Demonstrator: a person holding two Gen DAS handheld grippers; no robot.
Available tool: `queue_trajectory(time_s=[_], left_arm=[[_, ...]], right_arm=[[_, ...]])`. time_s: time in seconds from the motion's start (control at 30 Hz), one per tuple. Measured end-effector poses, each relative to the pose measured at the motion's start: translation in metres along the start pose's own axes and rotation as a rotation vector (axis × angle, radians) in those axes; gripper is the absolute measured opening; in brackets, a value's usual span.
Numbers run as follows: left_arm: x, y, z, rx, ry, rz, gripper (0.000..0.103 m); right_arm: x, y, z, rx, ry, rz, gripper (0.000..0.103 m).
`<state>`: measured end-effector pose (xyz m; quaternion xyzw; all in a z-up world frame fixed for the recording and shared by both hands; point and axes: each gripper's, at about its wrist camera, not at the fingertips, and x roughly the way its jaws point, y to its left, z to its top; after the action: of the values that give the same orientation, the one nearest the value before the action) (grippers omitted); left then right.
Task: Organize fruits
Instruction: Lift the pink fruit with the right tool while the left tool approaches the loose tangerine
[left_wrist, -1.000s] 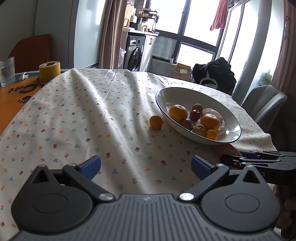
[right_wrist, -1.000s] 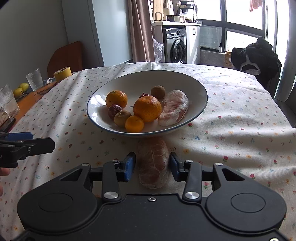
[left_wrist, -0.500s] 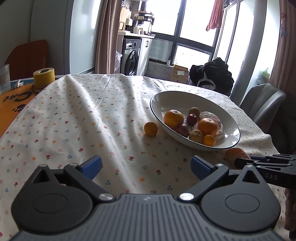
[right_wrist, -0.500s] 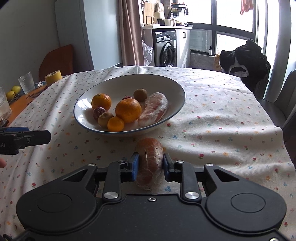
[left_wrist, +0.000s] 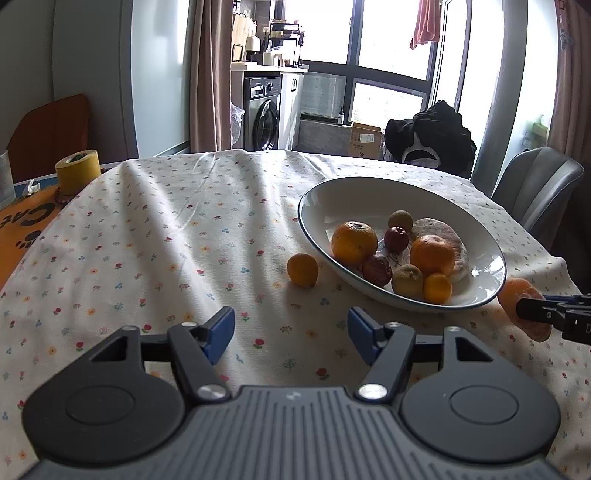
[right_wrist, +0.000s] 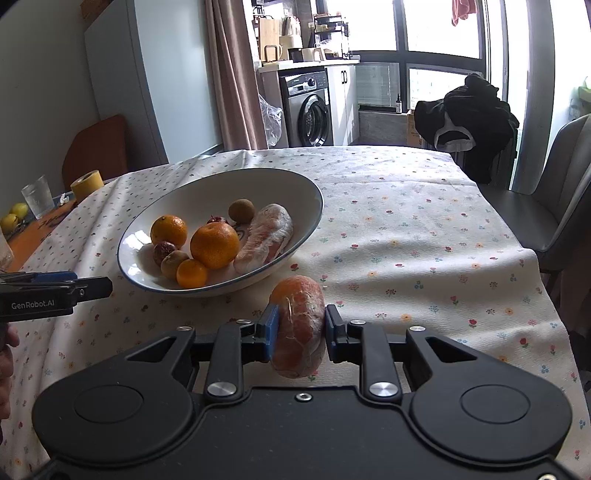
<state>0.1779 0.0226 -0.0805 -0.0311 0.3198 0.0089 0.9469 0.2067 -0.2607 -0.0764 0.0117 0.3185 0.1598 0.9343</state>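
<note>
The left gripper (right_wrist: 92, 288), marked "GenRobot.AI", spreads its fingers wide and empty, while the right gripper (right_wrist: 297, 328) pinches a plastic-wrapped orange peeled fruit (right_wrist: 299, 328) just beside the white blue-rimmed bowl (right_wrist: 207, 192).

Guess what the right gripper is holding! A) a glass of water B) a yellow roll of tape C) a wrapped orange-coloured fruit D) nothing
C: the right gripper has its fingers closed on the wrapped orange-coloured fruit, lifted clear of the tablecloth beside the bowl.
</note>
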Motion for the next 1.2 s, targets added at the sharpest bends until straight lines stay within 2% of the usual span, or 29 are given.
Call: queue_trajectory(time_s=[0.33, 0.67, 0.9, 1.2], left_arm=[[0.028, -0.003, 0.011, 0.013, 0.005, 0.011, 0.047], [0.043, -0.004, 0.013, 0.037, -0.008, 0.028, 0.043], [0.045, -0.003, 0.014, 0.050, -0.018, 0.013, 0.020], [0.028, -0.004, 0.009, 0.053, -0.026, -0.001, 0.019]], right_arm=[[0.006, -0.020, 0.006, 0.052, -0.007, -0.009, 0.024], [0.014, -0.024, 0.009, 0.067, -0.006, 0.001, 0.024], [0.015, -0.024, 0.009, 0.066, -0.007, 0.004, 0.024], [0.005, -0.021, 0.011, 0.063, -0.030, -0.002, 0.024]])
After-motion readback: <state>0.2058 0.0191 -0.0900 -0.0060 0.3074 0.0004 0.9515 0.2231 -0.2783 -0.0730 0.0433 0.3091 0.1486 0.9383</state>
